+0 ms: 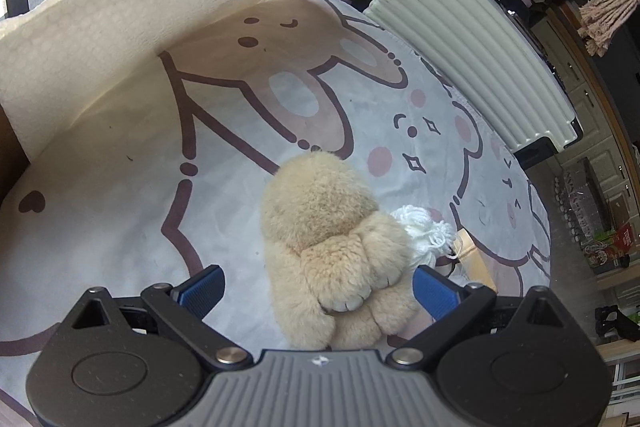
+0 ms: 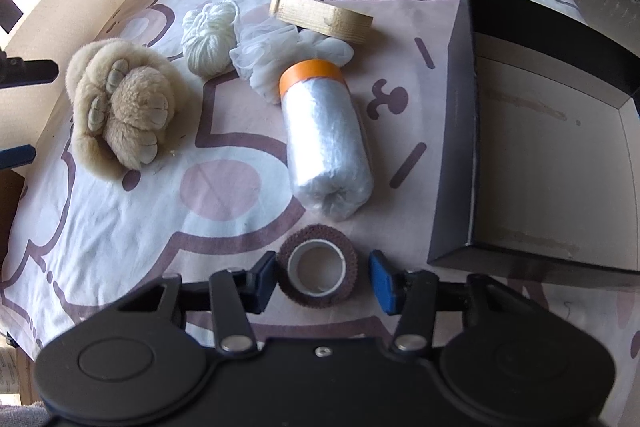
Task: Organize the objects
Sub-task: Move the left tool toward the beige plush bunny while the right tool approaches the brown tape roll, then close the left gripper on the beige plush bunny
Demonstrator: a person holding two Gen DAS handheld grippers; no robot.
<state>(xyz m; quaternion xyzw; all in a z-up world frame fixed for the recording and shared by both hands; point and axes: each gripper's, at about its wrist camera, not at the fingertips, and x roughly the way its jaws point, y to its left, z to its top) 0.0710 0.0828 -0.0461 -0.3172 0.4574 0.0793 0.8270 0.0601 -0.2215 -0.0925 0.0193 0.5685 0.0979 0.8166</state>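
- Your left gripper [image 1: 316,291] stands wide open around the fluffy beige plush paw toy [image 1: 332,251], pads not touching it
- Your right gripper [image 2: 324,277] is open, straddling the brown fabric tape roll [image 2: 318,269] on the cartoon-print tablecloth [image 2: 120,227]
- The open black box [image 2: 456,131] sits to the right

The right gripper [image 2: 323,277] stands open around a brown tape roll [image 2: 317,270] lying flat on the cloth [image 2: 120,227], its 2 fingers on either side and apart from it. Beyond lies a plastic roll [image 2: 326,143] with an orange end. Further back are a mesh pouf [image 2: 272,55], white yarn [image 2: 210,37] and a tan tape ring [image 2: 324,19]. A plush toy [image 2: 120,107] sits at left, an open black box [image 2: 540,147] at right.
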